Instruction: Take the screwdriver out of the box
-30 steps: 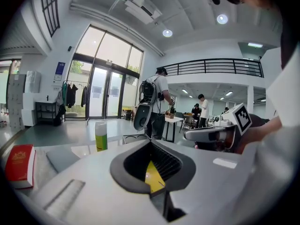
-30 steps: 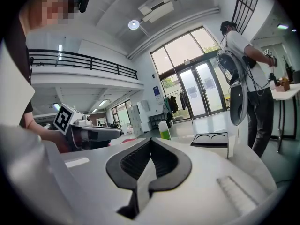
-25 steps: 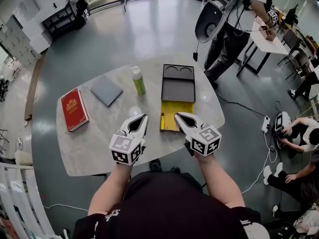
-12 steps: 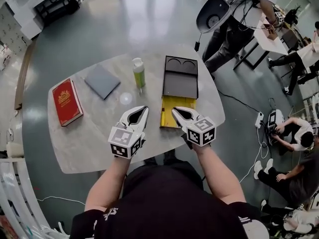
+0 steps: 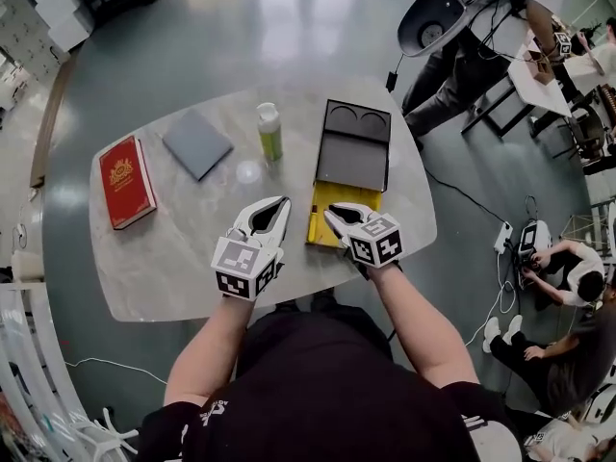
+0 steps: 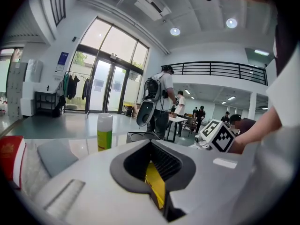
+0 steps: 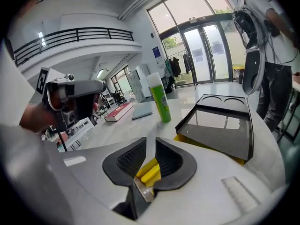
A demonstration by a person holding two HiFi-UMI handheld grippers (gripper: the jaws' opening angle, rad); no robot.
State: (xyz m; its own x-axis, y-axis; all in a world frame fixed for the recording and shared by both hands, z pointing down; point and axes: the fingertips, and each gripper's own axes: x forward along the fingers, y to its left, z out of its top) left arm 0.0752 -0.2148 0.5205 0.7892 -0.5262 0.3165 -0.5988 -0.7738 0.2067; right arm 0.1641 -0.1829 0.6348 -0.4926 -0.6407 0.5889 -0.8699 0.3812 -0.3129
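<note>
An open box lies on the table, its black lid (image 5: 354, 157) folded back and its yellow tray (image 5: 345, 200) toward me. The screwdriver (image 5: 312, 223), with a yellow handle, lies along the tray's left side. My right gripper (image 5: 335, 214) hovers over the tray's near left corner. Its jaws have just been opening and stand a narrow gap apart. In the right gripper view the yellow handle (image 7: 150, 174) shows through the right gripper (image 7: 150, 144), below the pads and not pressed. My left gripper (image 5: 279, 203) is left of the box, tips together, holding nothing.
A green bottle (image 5: 269, 131) stands just left of the lid. A grey pad (image 5: 196, 143) and a red book (image 5: 122, 180) lie further left. The table's near edge runs under my wrists. People and cables are on the floor to the right.
My right gripper has dipped toward the tray's near left corner and its jaws have parted. The left gripper has crept slightly forward and down.
</note>
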